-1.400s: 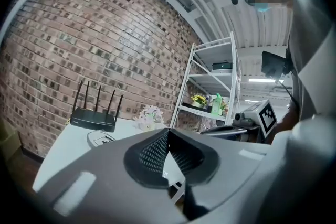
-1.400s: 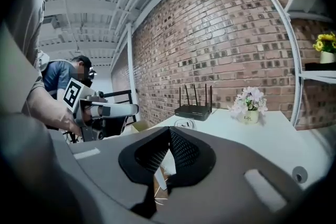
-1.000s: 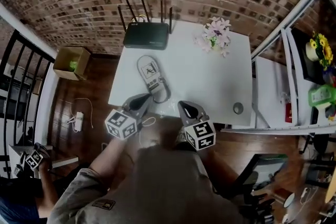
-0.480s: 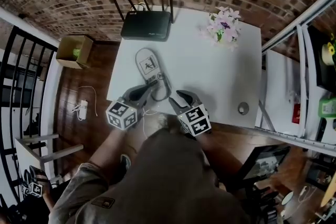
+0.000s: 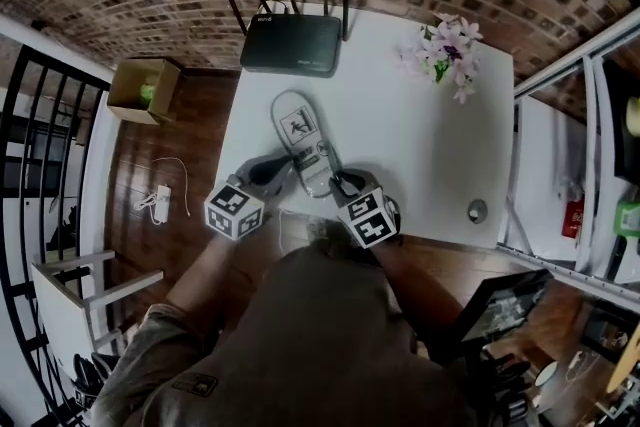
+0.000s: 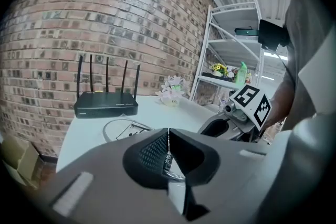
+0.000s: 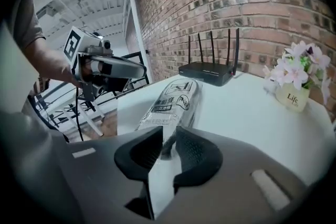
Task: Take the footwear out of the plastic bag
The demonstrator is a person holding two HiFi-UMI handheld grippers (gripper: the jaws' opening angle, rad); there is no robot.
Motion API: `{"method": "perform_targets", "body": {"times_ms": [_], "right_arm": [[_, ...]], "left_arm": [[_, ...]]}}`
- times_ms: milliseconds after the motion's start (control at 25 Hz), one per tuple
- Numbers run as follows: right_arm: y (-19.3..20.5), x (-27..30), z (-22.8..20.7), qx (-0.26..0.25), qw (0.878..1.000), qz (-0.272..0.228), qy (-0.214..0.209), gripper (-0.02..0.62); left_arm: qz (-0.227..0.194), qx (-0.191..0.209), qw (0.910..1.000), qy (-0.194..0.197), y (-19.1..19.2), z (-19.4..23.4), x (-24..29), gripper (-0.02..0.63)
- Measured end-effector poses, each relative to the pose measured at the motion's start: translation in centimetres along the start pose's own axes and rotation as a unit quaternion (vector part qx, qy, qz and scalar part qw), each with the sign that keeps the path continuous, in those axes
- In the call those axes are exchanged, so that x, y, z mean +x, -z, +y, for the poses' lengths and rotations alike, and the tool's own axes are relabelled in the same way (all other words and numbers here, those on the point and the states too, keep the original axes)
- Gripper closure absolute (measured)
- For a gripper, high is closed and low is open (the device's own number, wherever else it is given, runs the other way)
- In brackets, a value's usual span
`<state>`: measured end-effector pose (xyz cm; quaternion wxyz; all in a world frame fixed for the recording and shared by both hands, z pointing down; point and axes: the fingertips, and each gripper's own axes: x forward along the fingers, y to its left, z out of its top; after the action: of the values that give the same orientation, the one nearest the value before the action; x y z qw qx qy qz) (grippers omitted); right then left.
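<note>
Plastic bag (image 5: 303,140) lies by table (image 5: 420,150) edge, bare tabletop to its right.

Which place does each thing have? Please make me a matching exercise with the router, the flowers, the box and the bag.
Things:
1. router
2. flowers
3. box
4. bag

Places:
A. on the floor, left of the table
B. far right corner of the table
C. near side of the table
D. far left corner of the table

Pairs: 1-D, 2-B, 3-A, 4-C
</note>
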<state>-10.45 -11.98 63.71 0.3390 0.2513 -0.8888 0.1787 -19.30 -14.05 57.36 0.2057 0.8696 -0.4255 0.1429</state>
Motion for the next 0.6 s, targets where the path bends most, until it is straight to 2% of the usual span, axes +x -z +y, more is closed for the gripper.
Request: {"method": "perform_targets", "body": {"times_ms": [120,360,600], "right_arm": [[0.0,0.1,-0.5,-0.020,1.000,0.007,0.011,0.563],[0.4,-1.0,-1.9,-0.071,0.997,0.023,0.006,0.577],[0.9,-2.9,-3.7,-0.146,0.988,0.042,0.005,0.581]], "left_arm": [[0.006,0.009,0.9999,0.009,0.1,0.3,0.2,0.603],[0.022,0.042,0.9981,0.040,0.2,0.0,1.8,0.603],[0.048,0.110,0.9900,0.075,0.2,-0.8,3.8,0.596]]}}
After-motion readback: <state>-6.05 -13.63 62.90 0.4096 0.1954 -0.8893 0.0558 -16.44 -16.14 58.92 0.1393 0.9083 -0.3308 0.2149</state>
